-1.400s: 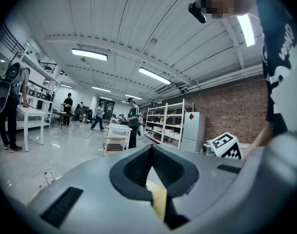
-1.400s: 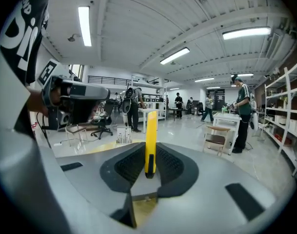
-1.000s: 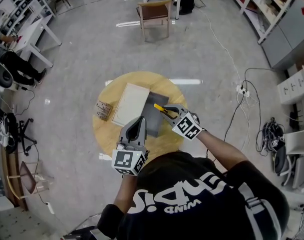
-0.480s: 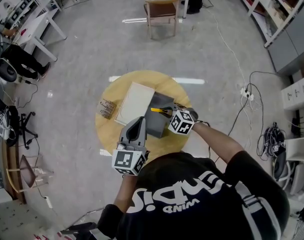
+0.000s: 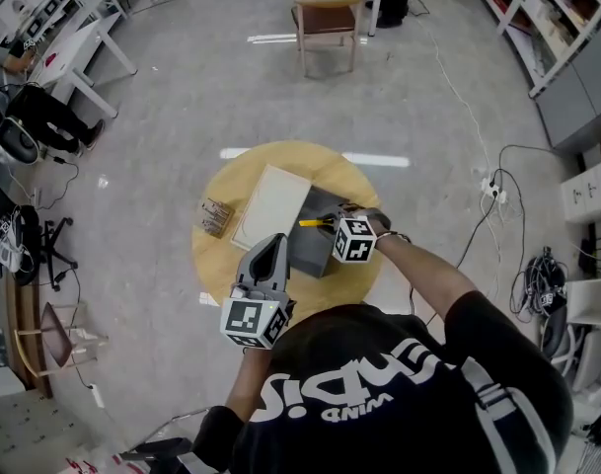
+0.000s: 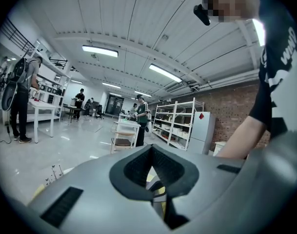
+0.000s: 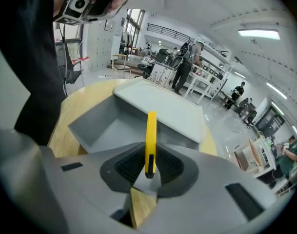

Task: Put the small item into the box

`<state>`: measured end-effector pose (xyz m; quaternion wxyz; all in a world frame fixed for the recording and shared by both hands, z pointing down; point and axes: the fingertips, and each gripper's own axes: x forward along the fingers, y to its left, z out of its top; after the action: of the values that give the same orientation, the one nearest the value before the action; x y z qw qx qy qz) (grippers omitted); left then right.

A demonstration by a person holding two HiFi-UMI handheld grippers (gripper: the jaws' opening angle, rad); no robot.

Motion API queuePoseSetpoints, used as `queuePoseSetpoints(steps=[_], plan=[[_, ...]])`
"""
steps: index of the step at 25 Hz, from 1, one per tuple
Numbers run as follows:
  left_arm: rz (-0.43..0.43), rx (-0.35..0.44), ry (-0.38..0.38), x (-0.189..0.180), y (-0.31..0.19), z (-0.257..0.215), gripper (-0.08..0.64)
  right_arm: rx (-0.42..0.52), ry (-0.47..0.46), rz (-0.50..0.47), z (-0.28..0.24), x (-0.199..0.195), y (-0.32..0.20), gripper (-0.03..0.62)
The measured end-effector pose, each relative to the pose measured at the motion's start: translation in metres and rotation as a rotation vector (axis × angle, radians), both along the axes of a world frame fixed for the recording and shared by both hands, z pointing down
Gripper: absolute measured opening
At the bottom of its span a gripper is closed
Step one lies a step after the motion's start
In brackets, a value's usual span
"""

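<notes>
Right gripper view shows my right gripper (image 7: 148, 168) clenched on the near end of the slim yellow plastic stick (image 7: 150, 135). The stick's long axis runs straight out ahead of the jaws, over the open grey rectangular box (image 7: 107, 126) on the round wooden desk (image 7: 85, 96). With the box's hollow just ahead and slightly left, I judge that a short dip and release would drop it in; my left gripper (image 6: 150, 155), pinched together on nothing, sits at the desk's near edge beside the box.
</notes>
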<state>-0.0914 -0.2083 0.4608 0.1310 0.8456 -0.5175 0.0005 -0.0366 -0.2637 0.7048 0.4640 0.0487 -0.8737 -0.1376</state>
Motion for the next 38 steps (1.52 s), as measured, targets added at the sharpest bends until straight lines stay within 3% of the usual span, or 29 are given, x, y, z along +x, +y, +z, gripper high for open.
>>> queuePoseSetpoints(steps=[10,20,38], plan=[[-0.016,-0.013,0.007,-0.009,-0.008,0.005,0.009,-0.042,0.135,-0.113,0.027,-0.006,0.006,0.058],[-0.031,-0.027,0.009,-0.013,-0.018,0.009,0.009,-0.106,0.221,-0.109,0.044,-0.005,-0.004,0.058],[-0.046,-0.041,0.009,-0.024,-0.024,0.016,0.009,-0.081,0.38,-0.11,0.064,-0.007,-0.012,0.058]])
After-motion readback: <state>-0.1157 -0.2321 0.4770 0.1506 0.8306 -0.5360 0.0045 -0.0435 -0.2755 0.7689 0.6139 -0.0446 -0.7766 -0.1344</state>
